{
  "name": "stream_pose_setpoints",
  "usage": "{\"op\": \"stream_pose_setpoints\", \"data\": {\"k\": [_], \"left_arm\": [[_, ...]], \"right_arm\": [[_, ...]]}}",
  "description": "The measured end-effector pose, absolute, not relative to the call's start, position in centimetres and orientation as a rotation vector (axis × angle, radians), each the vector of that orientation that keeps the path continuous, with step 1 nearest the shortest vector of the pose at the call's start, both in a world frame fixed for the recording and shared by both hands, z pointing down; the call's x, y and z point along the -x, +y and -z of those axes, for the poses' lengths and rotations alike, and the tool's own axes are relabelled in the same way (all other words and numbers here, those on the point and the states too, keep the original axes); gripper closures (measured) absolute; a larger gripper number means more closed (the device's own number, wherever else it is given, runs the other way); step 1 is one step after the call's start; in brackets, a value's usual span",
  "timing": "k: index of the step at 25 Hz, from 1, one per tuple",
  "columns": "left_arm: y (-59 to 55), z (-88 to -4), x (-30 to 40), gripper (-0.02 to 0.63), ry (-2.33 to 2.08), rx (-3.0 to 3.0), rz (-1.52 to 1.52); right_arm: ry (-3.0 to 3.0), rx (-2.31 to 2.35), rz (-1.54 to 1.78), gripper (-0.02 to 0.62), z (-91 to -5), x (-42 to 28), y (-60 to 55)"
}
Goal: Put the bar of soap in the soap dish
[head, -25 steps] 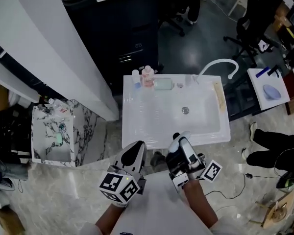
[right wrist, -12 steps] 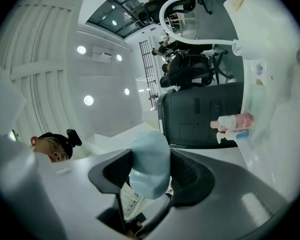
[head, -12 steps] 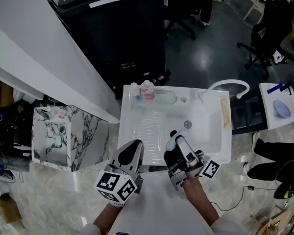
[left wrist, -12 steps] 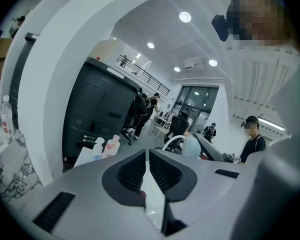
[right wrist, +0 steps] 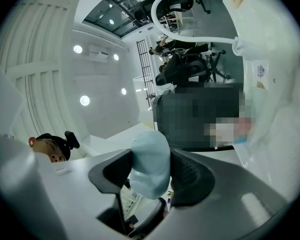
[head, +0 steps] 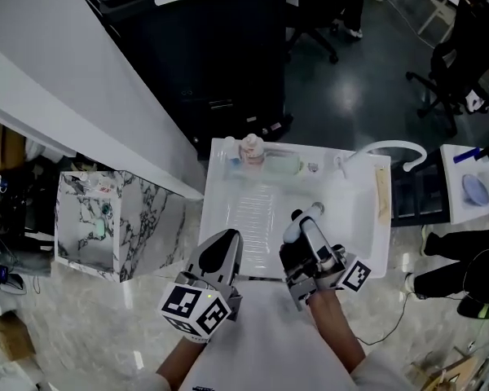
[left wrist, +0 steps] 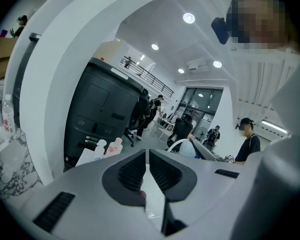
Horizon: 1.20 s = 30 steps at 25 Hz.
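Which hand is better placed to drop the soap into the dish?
The right gripper: its jaws clamp the soap, over the sink nearer the soap dish. The left gripper is shut, empty.

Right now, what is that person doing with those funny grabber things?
A person holds a gripper in each hand over a white sink. The right gripper is shut on a pale blue bar of soap. The left gripper is shut with nothing in it. The soap dish sits at the sink's back edge beside some small bottles, and the soap is not in it yet.
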<state>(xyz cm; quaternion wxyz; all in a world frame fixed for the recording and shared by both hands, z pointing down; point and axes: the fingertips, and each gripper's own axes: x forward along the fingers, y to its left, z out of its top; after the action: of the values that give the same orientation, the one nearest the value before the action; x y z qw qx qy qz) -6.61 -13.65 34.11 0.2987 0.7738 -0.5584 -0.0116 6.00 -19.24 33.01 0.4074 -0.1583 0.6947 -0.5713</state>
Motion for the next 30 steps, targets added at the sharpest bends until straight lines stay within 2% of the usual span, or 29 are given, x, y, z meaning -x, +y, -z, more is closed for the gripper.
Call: {"op": "stream_pose_setpoints", "data": {"k": [16,30], "left_arm": [[-18.7,-37.2,4.9,0.577,-1.380,-2.074,-0.040],[-24.0,-42.4,4.9,0.577,-1.325,-2.047,-0.140]], "right_arm": [[1.747,0.545,1.450,0.353,-37.2,-7.0,-24.7],[1.790,0.515,1.454,0.354,-44.4,-5.9,-31.7]]}}
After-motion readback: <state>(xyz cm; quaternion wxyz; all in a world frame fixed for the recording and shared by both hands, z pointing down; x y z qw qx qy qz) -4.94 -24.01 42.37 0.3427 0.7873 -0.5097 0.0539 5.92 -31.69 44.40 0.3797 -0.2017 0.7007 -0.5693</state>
